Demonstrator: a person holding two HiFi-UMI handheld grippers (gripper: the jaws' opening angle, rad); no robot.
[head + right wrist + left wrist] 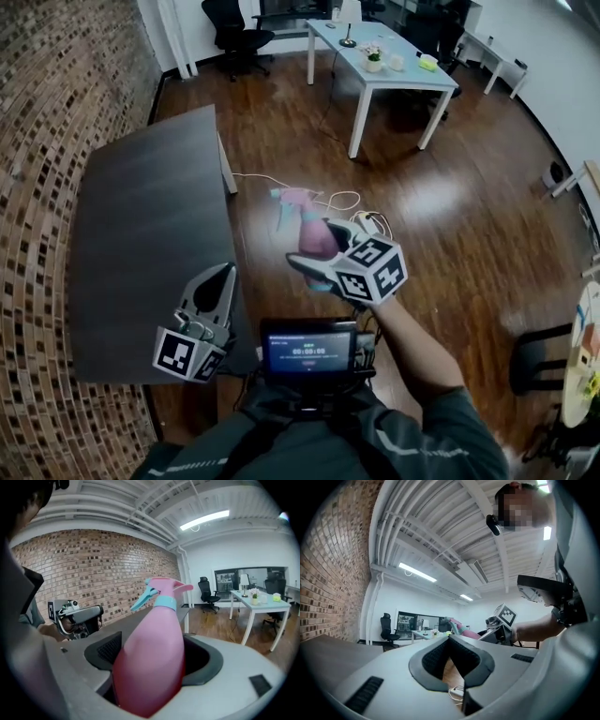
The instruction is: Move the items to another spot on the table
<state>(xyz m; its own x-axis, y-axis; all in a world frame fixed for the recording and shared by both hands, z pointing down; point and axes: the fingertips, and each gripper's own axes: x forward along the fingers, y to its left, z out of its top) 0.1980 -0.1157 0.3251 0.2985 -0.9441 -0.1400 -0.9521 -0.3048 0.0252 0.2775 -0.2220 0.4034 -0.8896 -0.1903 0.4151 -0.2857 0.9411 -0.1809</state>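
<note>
Chest-mounted screen (309, 349) nearest the wearer, lit, text too small to read.

Left tongs (225, 274) low over the near right corner of the dark tabletop (141, 234). Tips together, nothing between them; the left gripper view (450, 640) shows the pads meeting at the front with only floor behind the gap.

Right tongs (307, 267) off to the right, past the tabletop's edge and above the wooden floor (450, 206). Clamped wide around the belly of a pink spray bottle (309, 234). In the right gripper view (154, 658) the bottle (150, 667) fills the space between the pads and leans up and away, teal collar and trigger at the top. The bottle is in the air, touching neither tabletop nor floor.

Dark tabletop bare, running along the brick wall (37, 141).

White cable (328, 199) looped on the floor beyond the bottle.

Far end: a white tabletop (375, 70) with a small plant and lamp, and a black office chair (234, 28) to its left.
</note>
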